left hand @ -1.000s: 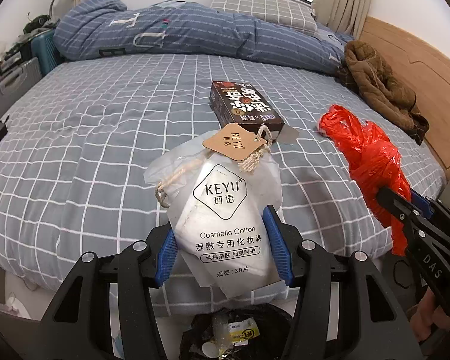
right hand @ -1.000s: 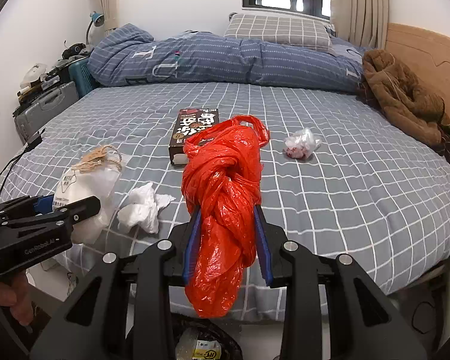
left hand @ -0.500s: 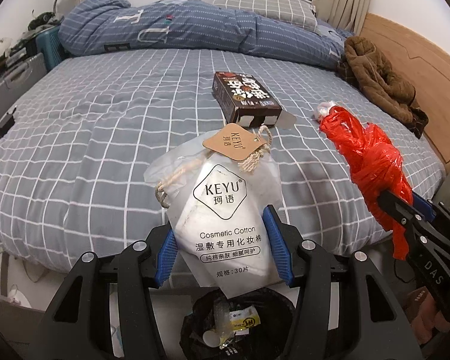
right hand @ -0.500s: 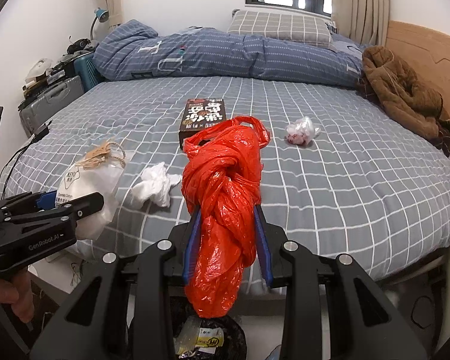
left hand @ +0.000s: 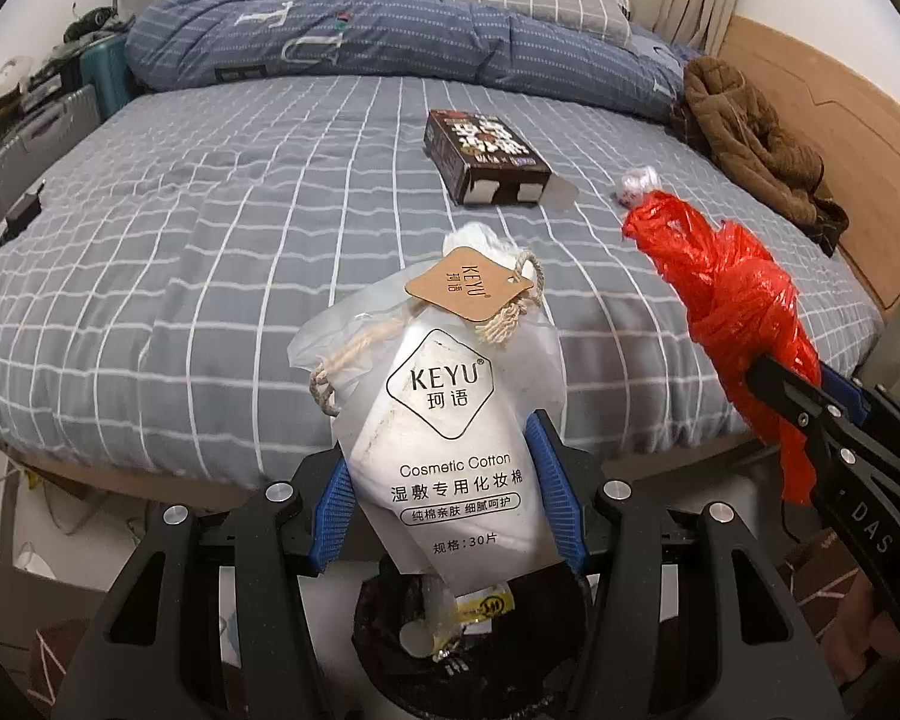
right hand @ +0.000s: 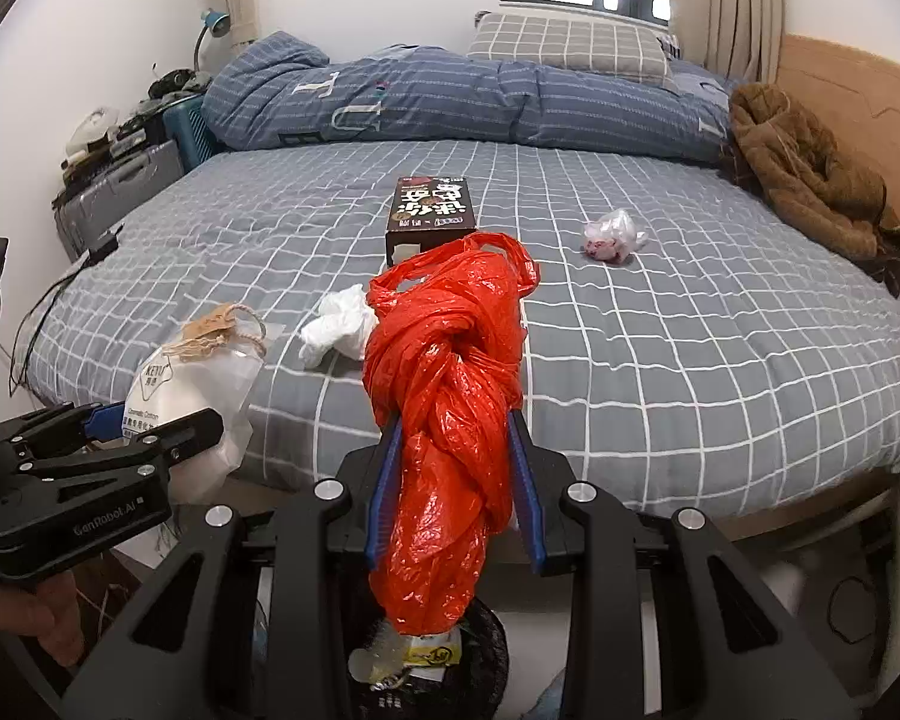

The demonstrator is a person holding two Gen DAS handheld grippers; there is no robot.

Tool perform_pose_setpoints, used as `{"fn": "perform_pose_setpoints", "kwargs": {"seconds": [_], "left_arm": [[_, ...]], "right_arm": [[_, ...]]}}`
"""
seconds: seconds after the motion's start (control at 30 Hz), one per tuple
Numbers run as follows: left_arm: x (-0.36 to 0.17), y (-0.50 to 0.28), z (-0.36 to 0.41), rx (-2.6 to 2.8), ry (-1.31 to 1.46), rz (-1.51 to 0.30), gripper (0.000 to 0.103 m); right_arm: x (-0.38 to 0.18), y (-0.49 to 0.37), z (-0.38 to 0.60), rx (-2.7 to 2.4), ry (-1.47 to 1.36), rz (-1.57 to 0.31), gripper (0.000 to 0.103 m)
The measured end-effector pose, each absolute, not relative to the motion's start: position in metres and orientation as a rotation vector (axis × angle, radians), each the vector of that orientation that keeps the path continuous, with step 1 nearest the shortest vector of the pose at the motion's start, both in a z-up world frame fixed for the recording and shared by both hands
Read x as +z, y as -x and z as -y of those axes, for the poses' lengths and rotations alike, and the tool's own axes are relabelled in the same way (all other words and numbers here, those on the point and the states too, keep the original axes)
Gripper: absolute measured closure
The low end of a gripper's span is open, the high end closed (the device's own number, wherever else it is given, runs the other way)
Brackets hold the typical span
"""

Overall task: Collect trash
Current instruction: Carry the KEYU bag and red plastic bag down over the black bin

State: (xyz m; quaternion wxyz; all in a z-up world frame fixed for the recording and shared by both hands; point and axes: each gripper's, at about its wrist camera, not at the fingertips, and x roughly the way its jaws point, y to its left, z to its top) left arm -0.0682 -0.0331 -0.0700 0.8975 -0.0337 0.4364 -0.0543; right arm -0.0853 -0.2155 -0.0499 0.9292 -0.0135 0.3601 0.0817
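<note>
My left gripper [left hand: 447, 492] is shut on a white KEYU cosmetic cotton pouch [left hand: 444, 414] with a brown tag, held above a black-lined trash bin [left hand: 468, 636] at the foot of the bed. My right gripper [right hand: 455, 483] is shut on a knotted red plastic bag [right hand: 450, 390], held over the same bin [right hand: 438, 672]. The red bag also shows in the left wrist view [left hand: 732, 306], and the pouch in the right wrist view [right hand: 192, 384]. On the bed lie a dark box [right hand: 431, 216], a crumpled white tissue [right hand: 339, 327] and a small clear wrapper ball [right hand: 613, 237].
The grey checked bed [right hand: 660, 324] fills the view, with a blue duvet [right hand: 450, 102] and a pillow at the back. A brown coat [right hand: 810, 174] lies by the wooden headboard on the right. Suitcases and clutter [right hand: 120, 180] stand at the left wall.
Both grippers have drawn back from the bed with their loads. The bed edge sits farther off and more of the bin shows below each gripper.
</note>
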Motion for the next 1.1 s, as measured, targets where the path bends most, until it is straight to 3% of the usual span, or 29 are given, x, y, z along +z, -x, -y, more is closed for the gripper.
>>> {"fn": "perform_pose_setpoints", "kwargs": {"seconds": [1.1], "left_arm": [[-0.097,0.171,0.04,-0.13,0.054,-1.037,0.05]], "right_arm": [[-0.071,0.18,0.21,0.174,0.047,-0.859,0.071]]}}
